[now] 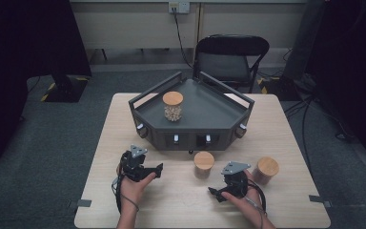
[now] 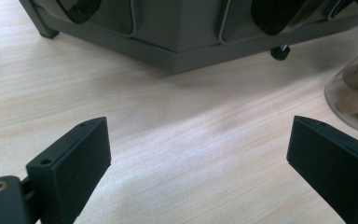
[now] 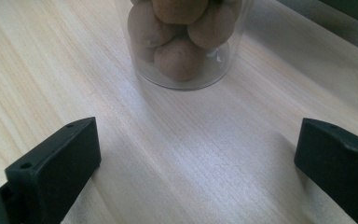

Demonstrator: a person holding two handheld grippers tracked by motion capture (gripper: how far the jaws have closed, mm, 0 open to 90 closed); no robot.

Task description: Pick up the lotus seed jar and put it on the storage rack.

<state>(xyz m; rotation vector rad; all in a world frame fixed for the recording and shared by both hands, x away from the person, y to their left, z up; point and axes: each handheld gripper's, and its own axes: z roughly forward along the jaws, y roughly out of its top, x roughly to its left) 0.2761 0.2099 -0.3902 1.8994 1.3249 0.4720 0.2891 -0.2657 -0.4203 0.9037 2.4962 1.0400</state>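
Right gripper [image 1: 218, 194] low over table [image 1: 171, 210], jaws wide apart, empty. Middle jar [image 1: 204, 164] upright on table at its 12 o'clock, near. Left gripper [image 1: 158, 170] jaws spread, empty; same jar [image 2: 356, 95] at 2 o'clock. Grey tray [image 1: 219, 114] behind.

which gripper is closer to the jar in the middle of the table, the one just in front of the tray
Right. The right gripper sits just below the middle jar, jaws open toward it. The left gripper is farther off to its left, also open.
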